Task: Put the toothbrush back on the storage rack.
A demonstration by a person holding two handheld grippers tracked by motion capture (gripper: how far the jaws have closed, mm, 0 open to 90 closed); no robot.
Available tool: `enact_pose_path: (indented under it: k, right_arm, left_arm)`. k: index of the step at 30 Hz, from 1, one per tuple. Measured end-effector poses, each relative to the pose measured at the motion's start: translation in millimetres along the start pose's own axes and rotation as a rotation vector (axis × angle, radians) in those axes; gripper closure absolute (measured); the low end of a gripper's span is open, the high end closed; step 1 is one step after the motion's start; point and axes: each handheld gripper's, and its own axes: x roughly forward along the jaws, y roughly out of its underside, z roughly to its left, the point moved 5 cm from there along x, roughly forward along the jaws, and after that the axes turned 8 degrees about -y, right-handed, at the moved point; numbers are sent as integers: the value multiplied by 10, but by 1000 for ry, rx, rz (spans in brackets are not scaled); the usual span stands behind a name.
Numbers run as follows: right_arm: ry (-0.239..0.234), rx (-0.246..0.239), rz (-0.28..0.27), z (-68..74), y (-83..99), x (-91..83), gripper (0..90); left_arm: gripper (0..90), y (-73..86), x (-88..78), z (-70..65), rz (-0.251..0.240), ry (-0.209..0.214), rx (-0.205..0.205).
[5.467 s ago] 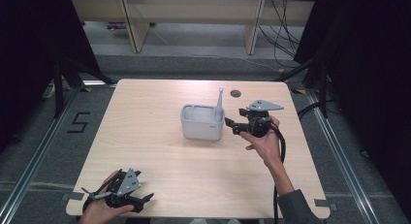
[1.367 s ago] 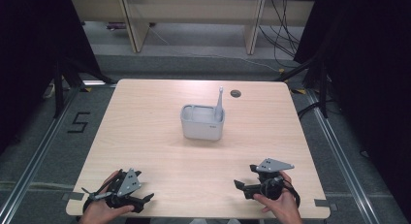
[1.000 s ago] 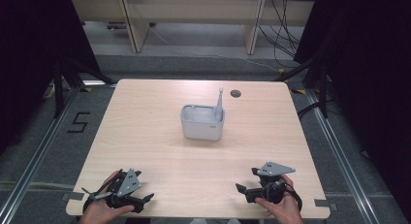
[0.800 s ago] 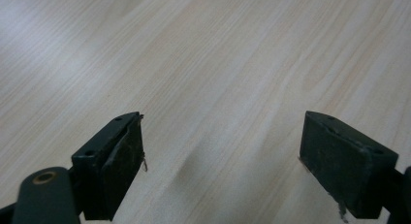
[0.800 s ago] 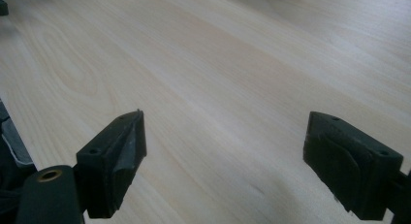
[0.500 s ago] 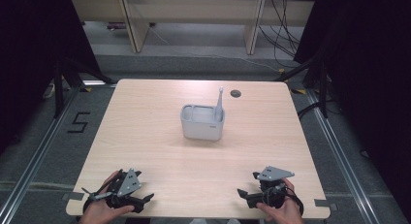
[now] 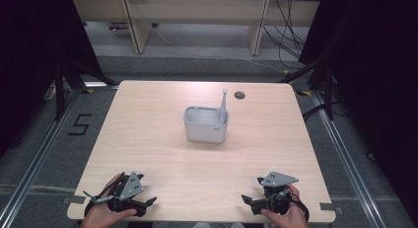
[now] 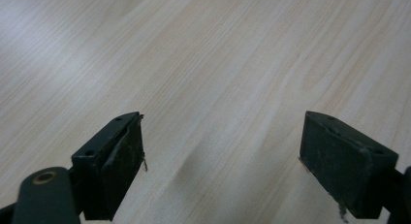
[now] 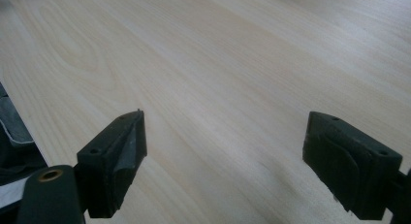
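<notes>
The left gripper is sitting low at the near left corner of the table, gripped in the person's left hand. In the left gripper view its two black jaws are standing wide apart with nothing between them, only pale wood grain running slantwise beneath and beyond the gripper. The grey three-cornered plate on top of it is tilting toward the table's middle.

The right gripper is lying at the near right corner, well apart from the left one, with the person's right hand wrapping around it from below. Its jaws are pointing left across the near edge, toward the other gripper. In the right gripper view the jaws are likewise spread wide and holding nothing, the gripper looking along bare tabletop, with the table's edge and dark floor showing at the far left of that view.

Well ahead of both grippers, roughly midway between them and near the table's centre, a white rectangular container is standing upright. A pale toothbrush is standing inside it at its right end, leaning slightly and sticking up above the rim. Beyond the container, toward the far edge, a small dark round hole is showing in the tabletop.
</notes>
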Motion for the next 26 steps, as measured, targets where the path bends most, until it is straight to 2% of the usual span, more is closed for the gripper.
enact_pose_path:
  k: [1, 3, 8, 13, 14, 17, 23, 24, 26]
  right_arm:
    - [7, -6, 0, -3, 1, -4, 165]
    - [-20, 26, 6, 27, 9, 1, 165]
    - [10, 9, 4, 5, 9, -7, 165]
    - [4, 25, 11, 22, 13, -2, 165]
    - [1, 10, 3, 14, 8, 2, 165]
    - [0, 15, 5, 19, 7, 2, 165]
    - [-11, 23, 6, 22, 6, -13, 168]
    - [-8, 8, 4, 0, 2, -9, 167]
    - [-10, 10, 6, -5, 3, -3, 168]
  left_arm:
    - [154, 0, 0, 1, 0, 0, 0]
    - [154, -1, 0, 1, 0, 0, 0]
    - [154, 0, 2, 1, 1, 0, 0]
    - [154, 1, 2, -5, 1, 5, 0]
    - [154, 1, 3, -5, 1, 5, -1]
    - [154, 5, 1, 7, 8, -2, 10]
    - [154, 4, 7, -10, 7, 4, 1]
    - [155, 5, 4, -2, 8, 1, 5]
    - [153, 8, -6, 18, 11, -2, 12]
